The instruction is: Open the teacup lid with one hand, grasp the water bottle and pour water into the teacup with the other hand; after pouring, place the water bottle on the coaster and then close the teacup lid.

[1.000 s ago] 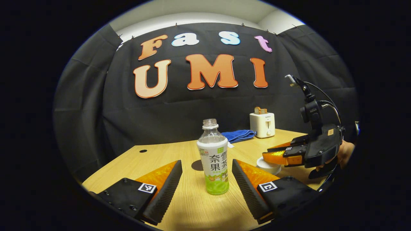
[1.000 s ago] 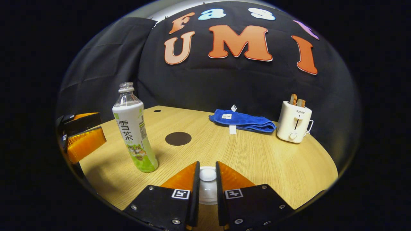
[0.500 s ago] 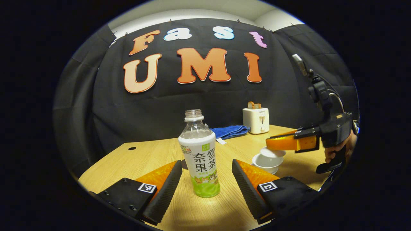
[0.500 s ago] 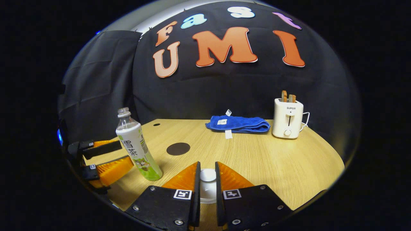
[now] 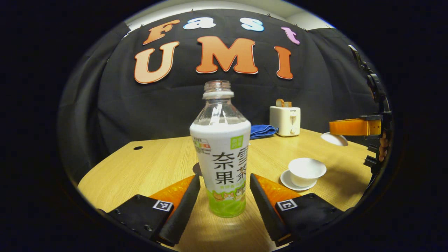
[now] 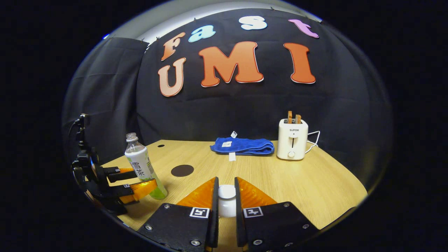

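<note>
The wooden worktop (image 5: 154, 168) carries everything, with a toaster (image 6: 292, 139) and a folded blue towel (image 6: 243, 146) at the back, well apart from the work. The uncapped water bottle (image 5: 222, 150) stands upright near the front edge, and the dark round coaster (image 6: 182, 170) lies just behind it. The open teacup (image 5: 307, 171) sits on its saucer (image 5: 286, 179) to the bottle's right.

The left tongs (image 5: 224, 196) are spread, one finger on each side of the bottle's lower body, close to it but apparently not yet pressing. To grip well, they should probably close evenly on the labelled middle, square to the bottle, firmly enough that it cannot slip when tipped but not so hard that the thin plastic buckles and spills.

The right tongs (image 6: 226, 199) are pinching the knob of the white lid (image 6: 226, 191), which they hold in the air beyond the cup. Holding it there, out of the pouring path, seems wise.
</note>
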Demonstrator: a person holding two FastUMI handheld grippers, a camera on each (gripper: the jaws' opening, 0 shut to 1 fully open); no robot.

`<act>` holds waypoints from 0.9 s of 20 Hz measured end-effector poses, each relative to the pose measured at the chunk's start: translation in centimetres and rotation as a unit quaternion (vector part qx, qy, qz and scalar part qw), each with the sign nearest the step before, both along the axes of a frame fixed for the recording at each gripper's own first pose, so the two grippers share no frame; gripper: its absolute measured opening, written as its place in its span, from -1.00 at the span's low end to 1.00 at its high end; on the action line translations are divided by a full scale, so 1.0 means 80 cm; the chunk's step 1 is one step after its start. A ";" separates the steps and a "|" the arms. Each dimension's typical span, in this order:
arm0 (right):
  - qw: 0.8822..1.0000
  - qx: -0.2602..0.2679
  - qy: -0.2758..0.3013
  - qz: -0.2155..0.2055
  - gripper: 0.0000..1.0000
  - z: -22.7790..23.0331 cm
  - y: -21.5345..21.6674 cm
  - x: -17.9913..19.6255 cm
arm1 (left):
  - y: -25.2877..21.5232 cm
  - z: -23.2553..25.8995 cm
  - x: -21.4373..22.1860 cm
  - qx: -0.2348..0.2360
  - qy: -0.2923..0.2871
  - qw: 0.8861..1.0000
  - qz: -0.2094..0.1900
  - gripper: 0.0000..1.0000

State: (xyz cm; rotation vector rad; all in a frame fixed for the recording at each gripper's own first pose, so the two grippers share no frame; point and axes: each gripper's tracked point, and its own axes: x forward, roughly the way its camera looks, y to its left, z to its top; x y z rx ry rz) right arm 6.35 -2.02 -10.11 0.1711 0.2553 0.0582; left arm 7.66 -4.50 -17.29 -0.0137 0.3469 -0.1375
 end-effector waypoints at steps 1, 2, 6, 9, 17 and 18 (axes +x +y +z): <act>1.000 0.001 -0.003 -0.001 -0.58 0.002 -0.003 -0.002 | 0.000 -0.001 0.000 -0.002 0.001 1.000 -0.003 0.76; 1.000 0.001 -0.004 -0.005 -0.58 0.003 -0.007 -0.003 | 0.002 0.002 0.007 -0.001 -0.006 1.000 -0.001 0.76; 1.000 0.001 0.000 -0.017 -0.58 -0.003 -0.020 -0.009 | 0.005 0.001 0.013 0.005 -0.002 1.000 0.006 0.47; 1.000 0.002 -0.003 -0.023 -0.58 0.000 -0.029 -0.013 | 0.004 0.003 0.013 0.025 -0.004 1.000 -0.002 0.43; 0.999 0.003 -0.007 -0.041 -0.58 -0.002 -0.053 -0.025 | 0.013 0.007 0.024 0.153 0.000 0.988 -0.014 0.45; 0.999 0.002 -0.009 -0.044 -0.58 -0.003 -0.056 -0.025 | 0.014 0.006 0.026 0.172 0.002 0.985 -0.017 0.41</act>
